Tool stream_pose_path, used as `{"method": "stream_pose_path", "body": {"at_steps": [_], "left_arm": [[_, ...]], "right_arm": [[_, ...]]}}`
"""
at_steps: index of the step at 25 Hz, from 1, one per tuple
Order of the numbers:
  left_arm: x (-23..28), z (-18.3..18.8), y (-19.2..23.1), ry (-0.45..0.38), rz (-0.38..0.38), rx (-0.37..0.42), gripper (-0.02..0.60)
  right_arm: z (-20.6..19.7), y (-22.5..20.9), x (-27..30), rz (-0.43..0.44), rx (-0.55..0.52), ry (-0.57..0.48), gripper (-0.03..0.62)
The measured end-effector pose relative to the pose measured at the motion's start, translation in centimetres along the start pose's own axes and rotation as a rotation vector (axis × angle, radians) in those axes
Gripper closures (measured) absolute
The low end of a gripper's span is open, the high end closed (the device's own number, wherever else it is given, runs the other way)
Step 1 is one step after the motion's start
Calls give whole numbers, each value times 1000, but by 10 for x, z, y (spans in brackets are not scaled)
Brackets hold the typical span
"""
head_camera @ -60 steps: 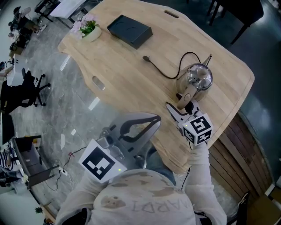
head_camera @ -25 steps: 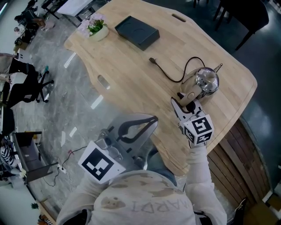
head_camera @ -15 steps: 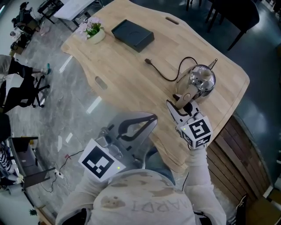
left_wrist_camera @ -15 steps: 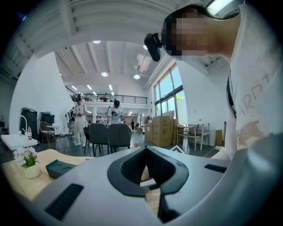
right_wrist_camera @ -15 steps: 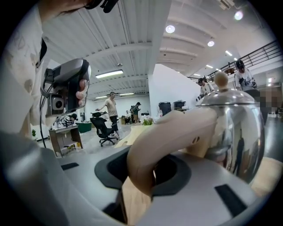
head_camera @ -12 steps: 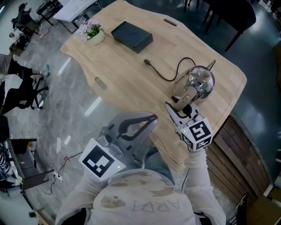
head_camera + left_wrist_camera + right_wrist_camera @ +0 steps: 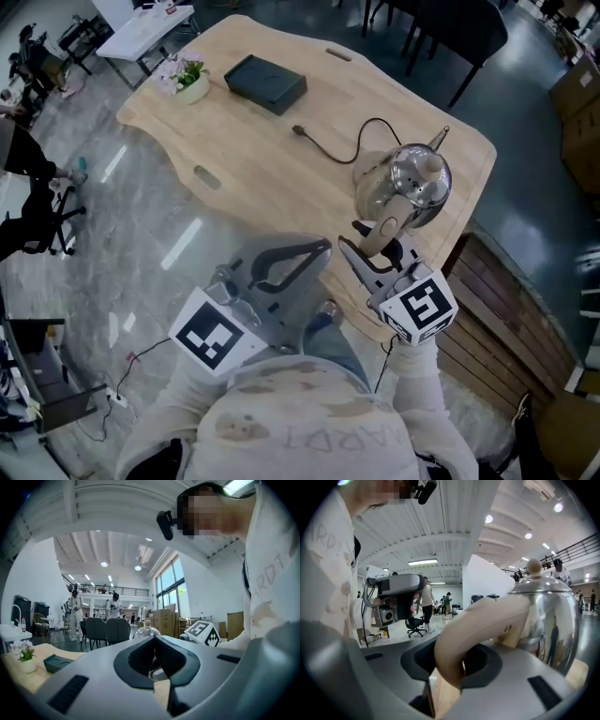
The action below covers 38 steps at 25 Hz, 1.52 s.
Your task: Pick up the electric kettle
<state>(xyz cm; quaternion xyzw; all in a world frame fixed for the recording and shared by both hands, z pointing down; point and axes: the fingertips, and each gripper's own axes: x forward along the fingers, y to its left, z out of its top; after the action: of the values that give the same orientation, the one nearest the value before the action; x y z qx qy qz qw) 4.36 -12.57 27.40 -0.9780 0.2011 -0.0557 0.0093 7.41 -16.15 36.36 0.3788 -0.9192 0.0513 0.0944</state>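
Observation:
The steel electric kettle (image 7: 417, 183) with a beige handle (image 7: 382, 232) hangs above the wooden table (image 7: 272, 150) near its right end. My right gripper (image 7: 375, 246) is shut on that handle. In the right gripper view the handle (image 7: 487, 620) arches between the jaws of my right gripper (image 7: 461, 667), with the shiny kettle (image 7: 546, 616) just beyond. A black cord (image 7: 333, 150) trails from the kettle across the table. My left gripper (image 7: 328, 248) is shut on nothing, off the table's near edge by my body. In the left gripper view the kettle (image 7: 146, 631) shows past my left gripper (image 7: 153, 641).
A black flat box (image 7: 265, 82) and a small flower pot (image 7: 187, 80) sit at the table's far left end. Dark chairs (image 7: 441, 28) stand behind the table. Wooden slats (image 7: 497, 291) run along the floor at the right.
The kettle has risen off the table in my right gripper and looks larger in the head view. The cord trails after it. My left gripper has shifted a little.

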Motion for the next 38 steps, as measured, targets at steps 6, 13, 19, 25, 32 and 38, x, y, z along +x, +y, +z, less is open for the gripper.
{"method": "stream_pose_path", "body": {"at_steps": [6,13,19,25,32,38], "left_arm": [[-38,6,-32,-39,-47,13,569],[-96,8,-69,-72,-85,36,569],[-147,11,-98,-112,-120,63,569],[-196,10,-126,-130,-148,75,569],[-237,18,-175,-150,-183,87,569],[-234,18,-174,-147,-188,85,569]], "right_arm": [[24,62,-31,-14,-22,-3,474],[31,137,-54,-54,-44,4,474],[40,202,-68,-91,-73,3,474],[44,265,-79,-110,-78,-5,474],[51,324,-111,-145,-93,-23,474],[55,324,-111,-147,-89,-38,474]]}}
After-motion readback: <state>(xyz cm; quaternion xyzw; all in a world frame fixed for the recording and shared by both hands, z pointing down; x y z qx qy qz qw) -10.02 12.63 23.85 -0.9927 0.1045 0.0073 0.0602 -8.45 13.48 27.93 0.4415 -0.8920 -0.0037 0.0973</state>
